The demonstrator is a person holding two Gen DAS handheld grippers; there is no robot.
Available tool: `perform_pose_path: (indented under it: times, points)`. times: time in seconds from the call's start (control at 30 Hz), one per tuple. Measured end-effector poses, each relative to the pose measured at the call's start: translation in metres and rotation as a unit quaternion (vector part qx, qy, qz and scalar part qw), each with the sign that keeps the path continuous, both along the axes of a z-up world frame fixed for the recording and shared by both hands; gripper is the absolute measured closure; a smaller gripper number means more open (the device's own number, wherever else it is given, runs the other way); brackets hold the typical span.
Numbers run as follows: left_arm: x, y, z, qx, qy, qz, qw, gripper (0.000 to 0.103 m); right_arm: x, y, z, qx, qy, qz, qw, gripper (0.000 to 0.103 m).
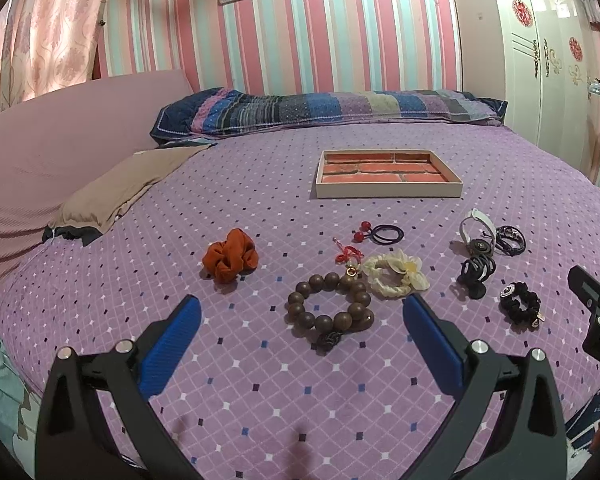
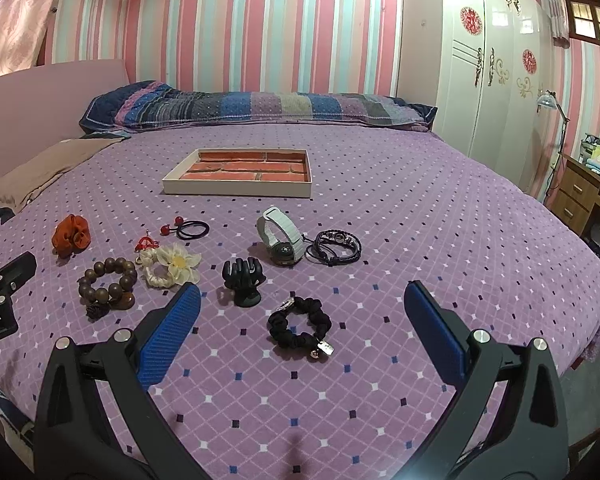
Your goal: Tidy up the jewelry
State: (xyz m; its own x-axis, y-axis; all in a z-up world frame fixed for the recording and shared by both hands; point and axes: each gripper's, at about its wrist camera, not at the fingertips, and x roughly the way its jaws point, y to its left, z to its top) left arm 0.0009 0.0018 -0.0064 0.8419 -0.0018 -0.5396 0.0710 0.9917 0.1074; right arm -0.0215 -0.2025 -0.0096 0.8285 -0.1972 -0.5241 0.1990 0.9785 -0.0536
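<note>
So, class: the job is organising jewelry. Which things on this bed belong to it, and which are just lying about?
Belong to the job:
tray
wooden bead bracelet
watch
braided bracelets
black scrunchie
cream flower scrunchie
orange scrunchie
hair tie
claw clip

Just lying about:
pillow
brown cloth

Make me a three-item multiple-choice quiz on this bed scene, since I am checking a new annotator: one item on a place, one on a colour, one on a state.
1. What lies nearest ahead of the left gripper?
A. wooden bead bracelet
B. white watch
C. tray

2. What colour is the scrunchie at the far left of the spread?
A. green
B. orange
C. yellow

3. What state is the tray in?
A. holding all the jewelry
B. turned upside down
C. holding nothing

Answers:
1 A: the wooden bead bracelet lies just beyond the blue fingers.
2 B: the scrunchie is orange.
3 C: the tray shows only its brick-patterned bottom.
</note>
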Motion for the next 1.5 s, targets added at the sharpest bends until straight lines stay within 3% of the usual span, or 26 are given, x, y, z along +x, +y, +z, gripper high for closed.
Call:
perform_pose_path:
  times: [1.5]
  points:
    - [-0.0009,0.0005,-0.0009,0.002,0.003,0.001,1.0000,0.004,-0.0034,-0.0021,-0.0017,0.003,-0.001,-0.004,1.000,0.004]
